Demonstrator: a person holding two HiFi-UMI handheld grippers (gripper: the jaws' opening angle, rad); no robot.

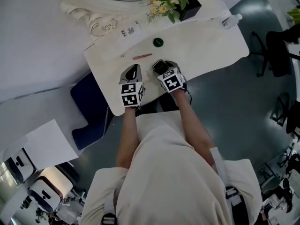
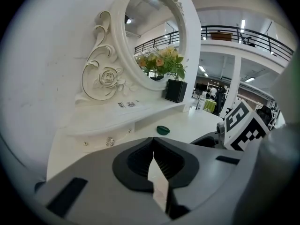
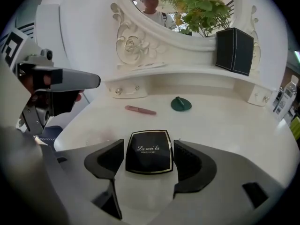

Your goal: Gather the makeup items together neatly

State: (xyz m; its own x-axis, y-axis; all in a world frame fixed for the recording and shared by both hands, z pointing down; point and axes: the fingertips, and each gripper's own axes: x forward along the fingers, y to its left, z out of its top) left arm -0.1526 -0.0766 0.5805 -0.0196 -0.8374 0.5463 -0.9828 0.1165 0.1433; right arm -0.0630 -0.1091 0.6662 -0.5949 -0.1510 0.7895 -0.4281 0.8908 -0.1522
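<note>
Jaws of right gripper (image 3: pixel 149 159) apart around black compact (image 3: pixel 148 149) on white table (image 3: pixel 225 118); left gripper (image 2: pixel 153 161) jaws together

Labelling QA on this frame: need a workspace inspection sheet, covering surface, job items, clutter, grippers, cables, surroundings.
Surface: white curved dressing table, raised back shelf, ornate oval mirror.
Job's things: black square powder compact with gold rim flat near the front edge; pink lipstick tube and dark green round piece farther back, all apart.
Clutter: black square vase of flowers; clear bottle.
Grippers: left gripper jaws together, nothing between; right gripper jaws apart either side of the compact, not pressing it.
Cables: nothing seen.
Surroundings: dark grey floor, black office chair.
</note>
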